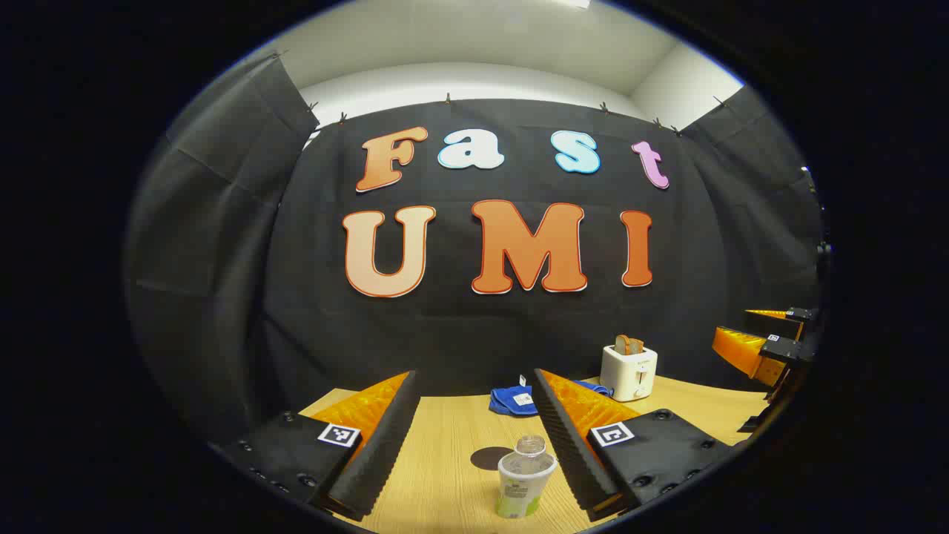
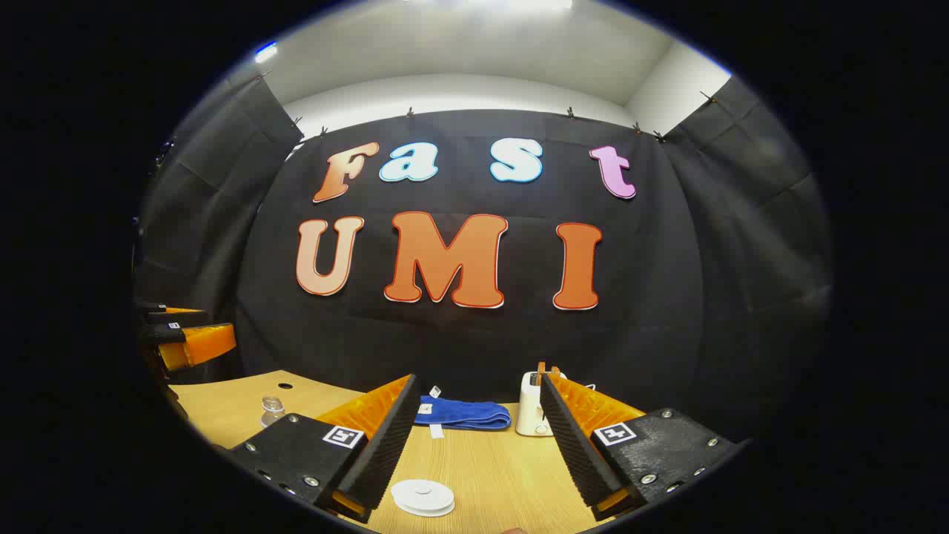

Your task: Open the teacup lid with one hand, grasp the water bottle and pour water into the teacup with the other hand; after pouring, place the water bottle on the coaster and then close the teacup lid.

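Observation:
In the left gripper view, the clear water bottle (image 1: 525,478) with a green label stands on the wooden table, low between my fingers and close to the right finger. A dark round coaster (image 1: 489,457) lies just behind it to the left. My left gripper (image 1: 474,374) is open and touches nothing. In the right gripper view, the white teacup lid (image 2: 422,497) with its small knob sits low near my left finger. My right gripper (image 2: 477,378) is open above it, holding nothing. The bottle top (image 2: 272,410) also appears far left there.
A white toaster (image 1: 628,371) with bread in it stands at the back of the table (image 1: 445,460), beside a folded blue cloth (image 1: 511,400). The other gripper (image 1: 756,345) hovers at the right edge of the left gripper view. The black cloth wall closes the back.

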